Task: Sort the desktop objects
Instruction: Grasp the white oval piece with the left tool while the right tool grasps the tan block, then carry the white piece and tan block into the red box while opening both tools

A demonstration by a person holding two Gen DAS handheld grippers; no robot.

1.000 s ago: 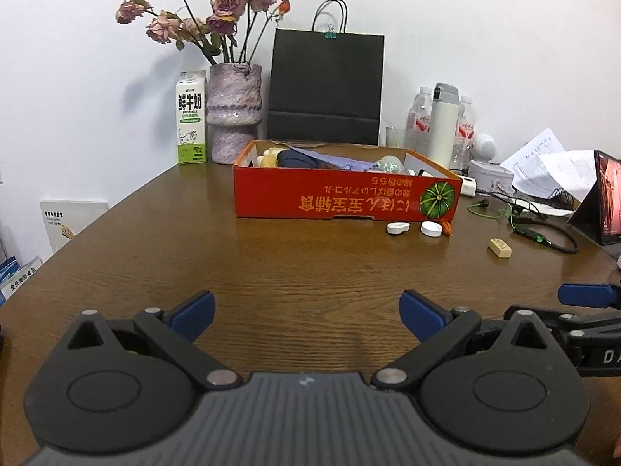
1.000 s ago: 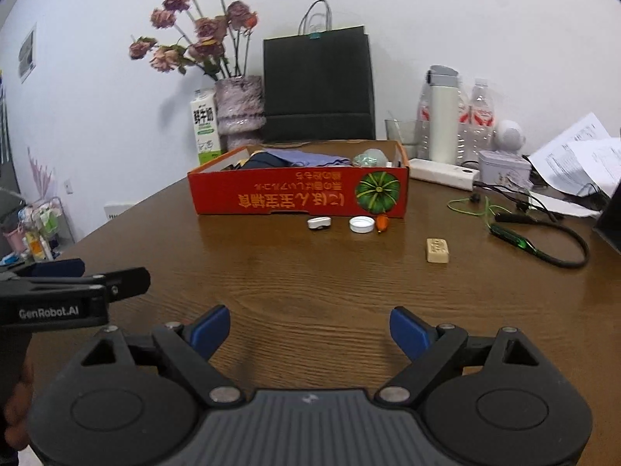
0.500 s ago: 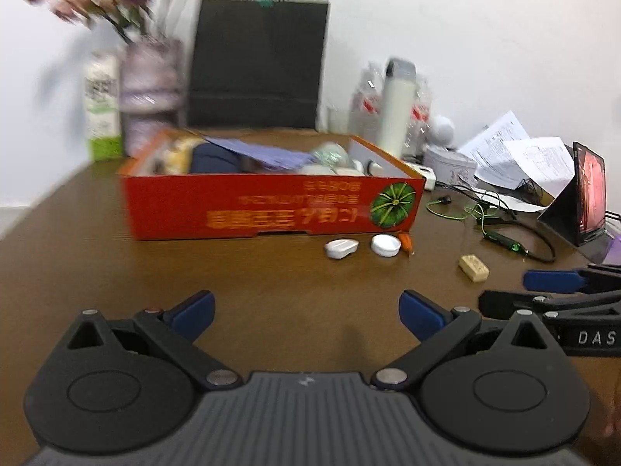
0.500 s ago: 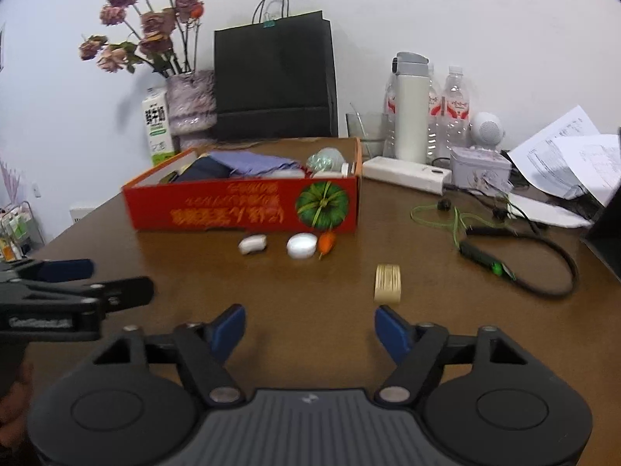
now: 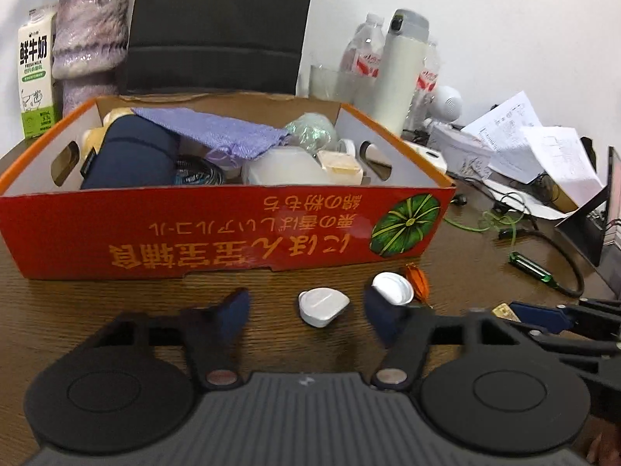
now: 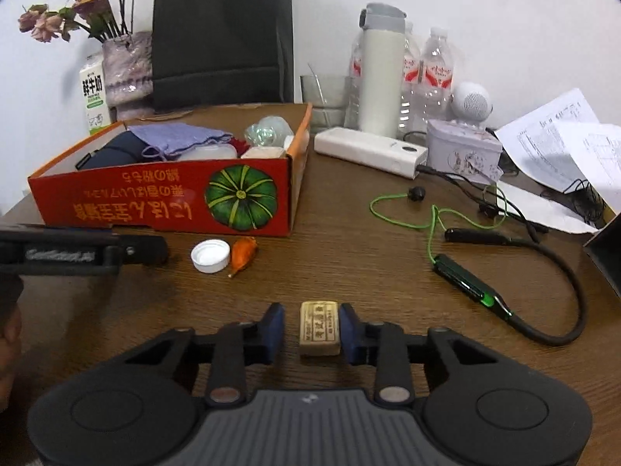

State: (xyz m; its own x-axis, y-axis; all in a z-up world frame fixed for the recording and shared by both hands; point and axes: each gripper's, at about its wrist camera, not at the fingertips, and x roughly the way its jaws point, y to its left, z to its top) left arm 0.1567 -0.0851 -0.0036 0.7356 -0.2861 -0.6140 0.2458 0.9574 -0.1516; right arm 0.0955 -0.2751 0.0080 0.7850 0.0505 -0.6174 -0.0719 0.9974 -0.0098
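Note:
A red cardboard box [image 5: 217,229] [image 6: 163,202] holds several sorted items. In front of it lie a small white sealed cup [image 5: 322,306], a white bottle cap [image 5: 392,288] [image 6: 210,256] and a small orange carrot-shaped piece [image 5: 416,276] [image 6: 243,254]. My left gripper [image 5: 306,316] is open, its fingers on either side of the white cup. My right gripper [image 6: 310,330] is open around a tan rectangular block [image 6: 320,328]; the right finger looks close to or touching it, with a gap at the left finger.
A black neckband earphone with green cable [image 6: 504,268] lies right of the block. Behind stand a white power bank [image 6: 368,151], thermos [image 6: 382,70], water bottles, tin [image 6: 462,151], papers [image 6: 559,132], black bag [image 6: 221,35], vase and milk carton [image 5: 35,73].
Both grippers have moved forward toward the box and narrowed. The left now brackets the white cup; the right now brackets the tan block.

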